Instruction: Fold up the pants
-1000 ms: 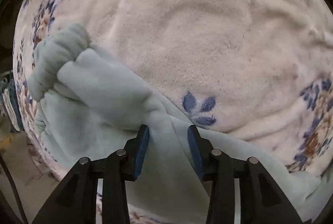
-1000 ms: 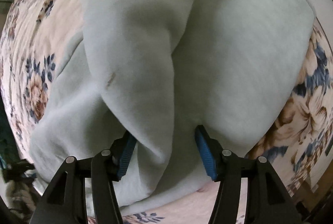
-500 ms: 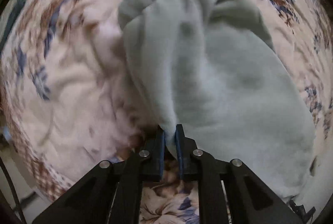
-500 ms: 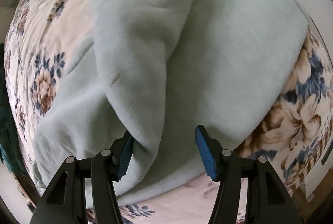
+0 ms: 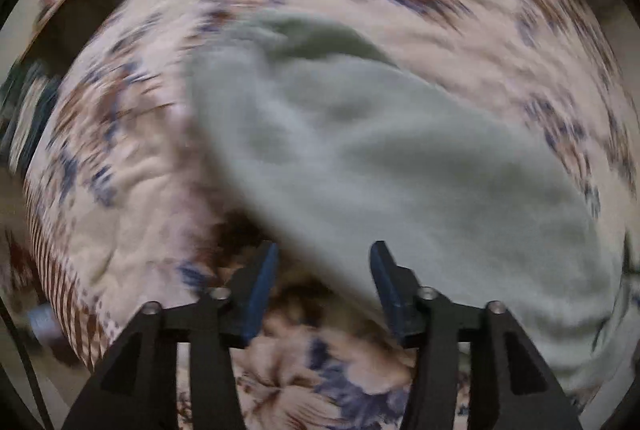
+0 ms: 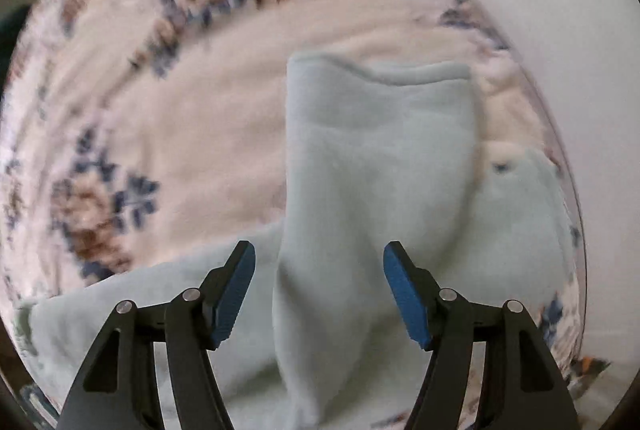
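On the floral blanket (image 5: 132,190), the pale green pants (image 5: 400,166) lie in a loose bundle, one leg laid over the rest. Half a second ago the left gripper (image 5: 324,282) was pinched on a fold edge; now its jaws are opening, cloth edge between the pads but not pressed, so that fold looks released. Right gripper (image 6: 319,290) has swung to another part of the pants (image 6: 376,166), jaws also opening, wide, with a raised ridge of fabric between them, untouched. Both hover just above the cloth. Likely next: regrasp for another fold.
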Demonstrator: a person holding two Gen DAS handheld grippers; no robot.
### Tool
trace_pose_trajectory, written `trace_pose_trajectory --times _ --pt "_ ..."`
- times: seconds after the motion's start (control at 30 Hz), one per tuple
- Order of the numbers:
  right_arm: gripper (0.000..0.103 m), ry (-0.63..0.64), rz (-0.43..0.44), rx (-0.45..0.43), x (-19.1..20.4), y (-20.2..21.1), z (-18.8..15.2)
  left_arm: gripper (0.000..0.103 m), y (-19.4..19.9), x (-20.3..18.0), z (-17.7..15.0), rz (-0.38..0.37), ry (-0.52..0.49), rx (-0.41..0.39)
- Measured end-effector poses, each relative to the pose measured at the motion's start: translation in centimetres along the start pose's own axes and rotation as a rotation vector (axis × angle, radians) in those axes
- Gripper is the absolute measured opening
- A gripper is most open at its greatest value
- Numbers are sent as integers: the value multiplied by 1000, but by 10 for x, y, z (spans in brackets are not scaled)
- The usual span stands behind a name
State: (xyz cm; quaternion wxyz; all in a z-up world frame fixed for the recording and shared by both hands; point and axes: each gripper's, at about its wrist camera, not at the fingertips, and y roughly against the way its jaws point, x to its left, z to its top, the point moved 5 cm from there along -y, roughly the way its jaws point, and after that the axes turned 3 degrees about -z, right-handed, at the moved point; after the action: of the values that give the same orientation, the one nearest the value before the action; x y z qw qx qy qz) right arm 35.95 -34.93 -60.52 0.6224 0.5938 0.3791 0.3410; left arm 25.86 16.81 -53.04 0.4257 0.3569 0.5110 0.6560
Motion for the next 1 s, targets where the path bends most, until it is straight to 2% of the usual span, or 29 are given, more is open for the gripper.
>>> trace_pose_trajectory --times 0.03,0.07,0.13,0.23,0.27,0.33,0.37,0.47,0.53,0.6,0.63,0.67,0.73,0.83,0.9,0.93,0.97,1.0 --pt "62 22 -33 50 1 -17 4 47 -9 -14 2 -13 -36 19" --pt "36 24 -72 76 -2 -28 5 47 -13 -28 1 -37 -61 29" --pt "9 3 -79 42 -16 -20 5 47 -9 -55 3 -90 -105 10" --pt "9 -122 13 -100 -64 29 -3 48 7 -87 3 -123 -178 -43" --pt "9 -185 49 -158 -94 50 -13 50 7 -94 3 -133 -191 -39" --pt "9 -285 78 -187 -138 61 -35 52 3 -97 0 -179 -178 -7" --pt "9 -338 108 -164 -162 53 -53 52 1 -99 -2 -185 -168 9" --pt "11 -449 209 -50 -193 4 -88 52 -12 -97 -8 -192 -137 64" --pt "23 -524 303 63 -206 -36 -112 52 -14 -98 -12 -185 -134 76" --pt "25 -591 376 60 -214 -50 -130 52 -14 -99 -20 -175 -142 73" --pt "34 -614 403 39 -221 -49 -137 52 -16 -100 -22 -177 -146 73" --pt "43 -628 402 20 -227 -47 -141 52 -16 -98 -24 -172 -149 74" --pt "48 -673 395 -40 -243 -36 -149 52 -18 -96 -29 -166 -149 80" --pt "48 -685 455 -83 -250 -31 -145 52 -16 -88 -32 -162 -121 93" --pt "48 -646 472 -60 -246 -38 -134 52 -15 -76 -30 -159 -75 95" --pt "45 -625 460 -44 -238 -46 -127 52 -15 -66 -28 -152 -36 97" --pt "14 -604 428 -46 -230 -49 -122 52 -15 -59 -27 -148 -9 96" --pt "10 -584 396 -56 -227 -44 -119 52 -14 -48 -25 -143 26 94"
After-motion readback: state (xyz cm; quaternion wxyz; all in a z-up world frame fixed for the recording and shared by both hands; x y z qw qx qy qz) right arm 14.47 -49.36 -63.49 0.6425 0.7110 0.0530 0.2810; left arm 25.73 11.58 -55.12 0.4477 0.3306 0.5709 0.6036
